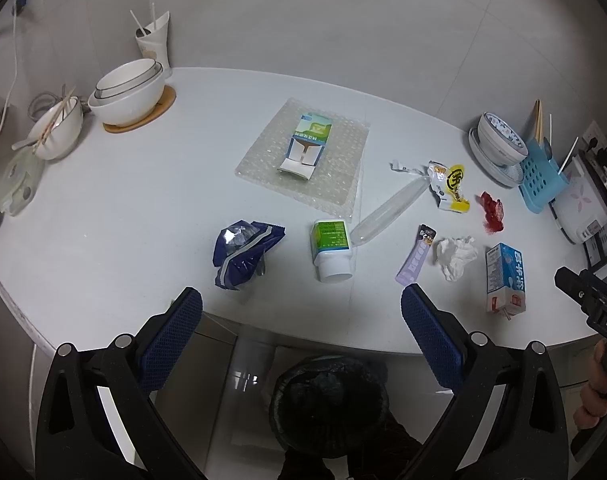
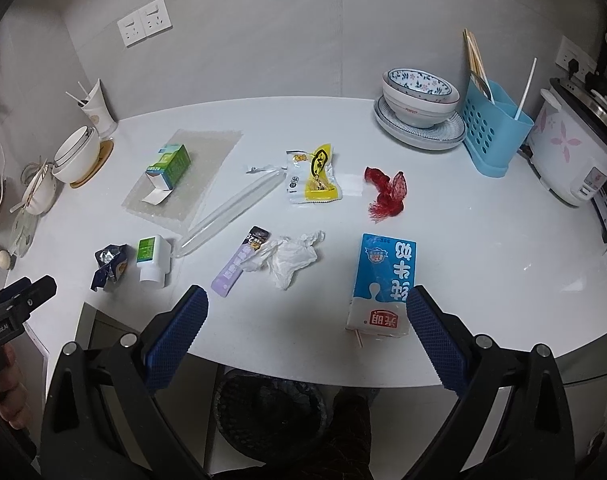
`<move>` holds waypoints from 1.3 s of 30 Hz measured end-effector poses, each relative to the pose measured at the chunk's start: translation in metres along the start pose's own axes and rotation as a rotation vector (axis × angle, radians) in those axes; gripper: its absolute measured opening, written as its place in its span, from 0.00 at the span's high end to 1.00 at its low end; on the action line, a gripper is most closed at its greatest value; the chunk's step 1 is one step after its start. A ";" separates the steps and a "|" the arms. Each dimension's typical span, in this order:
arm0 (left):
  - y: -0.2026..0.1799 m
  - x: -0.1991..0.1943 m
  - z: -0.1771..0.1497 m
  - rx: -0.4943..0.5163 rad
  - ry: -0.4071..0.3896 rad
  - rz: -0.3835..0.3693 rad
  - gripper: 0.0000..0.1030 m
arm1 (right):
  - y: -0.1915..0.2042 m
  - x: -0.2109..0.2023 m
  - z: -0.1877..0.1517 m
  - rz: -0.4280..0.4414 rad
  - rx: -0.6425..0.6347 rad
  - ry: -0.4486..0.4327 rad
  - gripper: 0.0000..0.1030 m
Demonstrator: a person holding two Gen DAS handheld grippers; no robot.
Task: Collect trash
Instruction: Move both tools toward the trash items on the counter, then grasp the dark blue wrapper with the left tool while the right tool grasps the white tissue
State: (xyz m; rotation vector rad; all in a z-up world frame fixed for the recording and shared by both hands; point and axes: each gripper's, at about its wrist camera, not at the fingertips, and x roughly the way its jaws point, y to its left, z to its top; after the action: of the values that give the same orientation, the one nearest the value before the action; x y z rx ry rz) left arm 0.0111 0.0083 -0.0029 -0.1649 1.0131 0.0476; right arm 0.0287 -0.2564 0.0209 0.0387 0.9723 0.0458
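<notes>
While hovering wide open and empty over the near edge of the white round table [image 2: 483, 240], both the left gripper [image 1: 301, 312] and right gripper [image 2: 307, 312] risk nudging litter off the rim. Nearest: blue-and-white milk carton [image 2: 383, 284], lying flat just beside the right gripper, long axis running away, straw end toward the edge; black bin [image 2: 271, 412] below.
</notes>
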 end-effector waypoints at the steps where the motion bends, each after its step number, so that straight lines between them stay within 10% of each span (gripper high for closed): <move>1: 0.001 0.000 0.000 -0.003 0.001 -0.001 0.06 | 0.000 0.000 0.000 0.000 0.000 0.002 0.07; 39: 0.042 0.045 0.014 -0.011 0.021 0.141 0.06 | 0.019 0.055 0.016 0.029 -0.048 0.078 0.11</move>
State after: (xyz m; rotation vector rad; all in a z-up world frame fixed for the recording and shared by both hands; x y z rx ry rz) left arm 0.0415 0.0504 -0.0387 -0.1037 1.0448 0.1796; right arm 0.0730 -0.2343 -0.0144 0.0064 1.0486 0.0978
